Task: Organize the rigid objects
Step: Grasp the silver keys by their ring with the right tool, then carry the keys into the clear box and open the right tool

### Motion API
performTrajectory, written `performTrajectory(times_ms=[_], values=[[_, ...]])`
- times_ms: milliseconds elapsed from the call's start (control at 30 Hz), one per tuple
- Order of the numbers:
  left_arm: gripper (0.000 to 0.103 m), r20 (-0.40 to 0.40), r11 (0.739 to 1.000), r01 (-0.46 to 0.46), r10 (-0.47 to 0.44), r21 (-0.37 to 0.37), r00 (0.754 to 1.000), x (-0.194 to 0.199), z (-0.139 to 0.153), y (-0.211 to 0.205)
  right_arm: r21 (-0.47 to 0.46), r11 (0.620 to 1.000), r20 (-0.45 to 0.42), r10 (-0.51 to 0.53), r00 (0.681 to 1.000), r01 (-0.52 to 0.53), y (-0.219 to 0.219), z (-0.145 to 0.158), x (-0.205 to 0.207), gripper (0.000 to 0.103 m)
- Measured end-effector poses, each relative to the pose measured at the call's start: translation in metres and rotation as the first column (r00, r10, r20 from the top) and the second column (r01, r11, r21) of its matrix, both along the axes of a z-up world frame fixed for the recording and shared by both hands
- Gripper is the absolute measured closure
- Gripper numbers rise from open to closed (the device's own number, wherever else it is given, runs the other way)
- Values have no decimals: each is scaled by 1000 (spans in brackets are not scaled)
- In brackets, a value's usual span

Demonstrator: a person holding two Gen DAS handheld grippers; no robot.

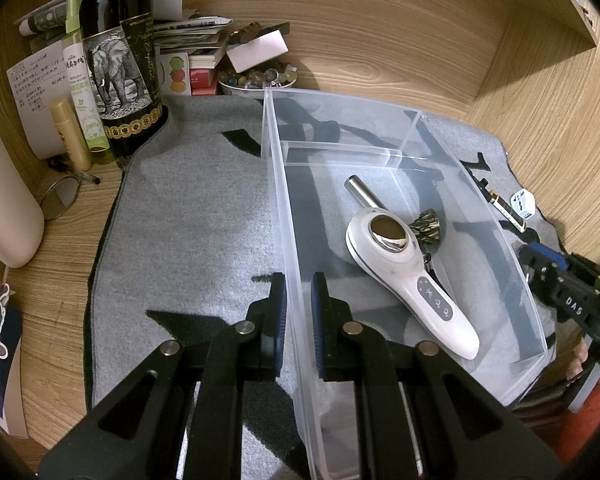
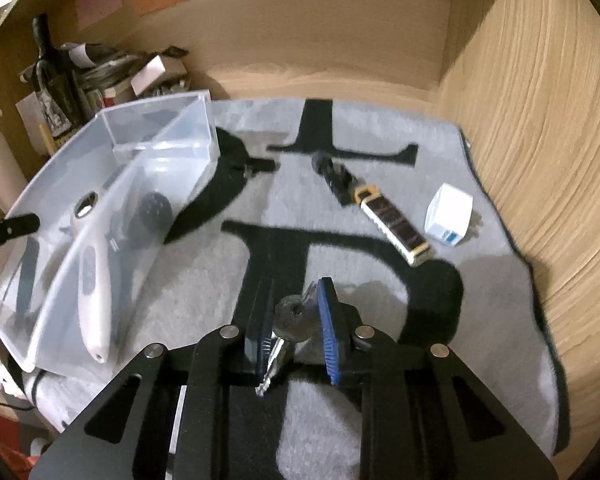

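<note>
1. The left gripper (image 1: 299,320) straddles the near-left wall of the clear bin (image 1: 296,240); its fingers (image 1: 278,320) sit either side of that wall, and whether the pads actually press it cannot be told.
2. Inside the bin, ahead and right of the left fingers, lie a white handheld device (image 1: 412,276), a metal cylinder (image 1: 364,192) and a small dark cone-shaped piece (image 1: 428,226); the divided compartments beyond them look bare.
3. The right gripper (image 2: 296,332) pinches a bunch of keys (image 2: 292,320) between its fingers (image 2: 328,336), one key blade hanging down towards the camera.
4. Ahead of the right fingers the grey mat (image 2: 220,280) offers open room; further ahead and to the right lie a long striped bar (image 2: 396,224) and a white plug adapter (image 2: 448,216), near the mat's right edge and the wooden side wall.
5. The bin sits left of the right fingers, blurred in that view.
6. Far left of the left fingers stands a wine bottle (image 1: 120,60) with an elephant label; its script is unreadable. The letters "DAS" show on the right gripper's body at the left view's right edge.
</note>
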State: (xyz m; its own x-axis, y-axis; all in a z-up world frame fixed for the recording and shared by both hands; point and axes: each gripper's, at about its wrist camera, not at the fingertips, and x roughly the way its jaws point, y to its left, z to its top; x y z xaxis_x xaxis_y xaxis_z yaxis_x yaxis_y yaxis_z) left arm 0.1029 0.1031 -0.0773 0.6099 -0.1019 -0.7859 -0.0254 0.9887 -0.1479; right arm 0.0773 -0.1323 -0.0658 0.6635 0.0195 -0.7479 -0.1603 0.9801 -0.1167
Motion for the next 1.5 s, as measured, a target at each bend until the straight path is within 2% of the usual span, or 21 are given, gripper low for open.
performTrajectory(times_ms=[67,100,133,333,400,500,600,767,1033,1133,1200,1233,1500], values=[[92,0,1000,0,0,0,1000,0,0,0,-6,1000,17,5,1000,-5,2,4,0,85],[92,0,1000,0,0,0,1000,0,0,0,-7,1000,24,6,1000,-6,3,6,1,97],[92,0,1000,0,0,1,1000,0,0,0,-6,1000,25,8,1000,-8,3,8,1,100],[92,1,1000,0,0,1,1000,0,0,0,-14,1000,52,23,998,-23,8,21,3,100],[92,0,1000,0,0,-1,1000,0,0,0,1,999,29,37,999,-37,9,23,4,100],[92,1,1000,0,0,0,1000,-1,0,-1,-20,999,-1,34,999,-34,12,16,6,94],[92,1,1000,0,0,-3,1000,-1,0,-1,-27,999,-48,28,998,-30,12,0,10,71],[92,2,1000,0,0,0,1000,-1,0,0,3,1000,-133,14,991,-14,7,-25,23,70],[92,2,1000,-3,3,-6,1000,-1,0,0,52,998,-148,35,988,-28,11,-26,27,66],[92,3,1000,-2,2,-5,1000,-1,0,-1,3,999,-132,44,990,-44,21,-29,26,66],[92,3,1000,-3,3,-5,1000,-1,0,0,-17,999,-112,44,993,-46,24,-31,23,72],[92,3,1000,-3,3,-5,1000,-1,0,0,-16,999,-106,49,993,-51,24,-31,23,77],[92,3,1000,-2,2,-4,1000,-2,0,0,22,999,-68,43,997,-42,20,-20,19,77]])
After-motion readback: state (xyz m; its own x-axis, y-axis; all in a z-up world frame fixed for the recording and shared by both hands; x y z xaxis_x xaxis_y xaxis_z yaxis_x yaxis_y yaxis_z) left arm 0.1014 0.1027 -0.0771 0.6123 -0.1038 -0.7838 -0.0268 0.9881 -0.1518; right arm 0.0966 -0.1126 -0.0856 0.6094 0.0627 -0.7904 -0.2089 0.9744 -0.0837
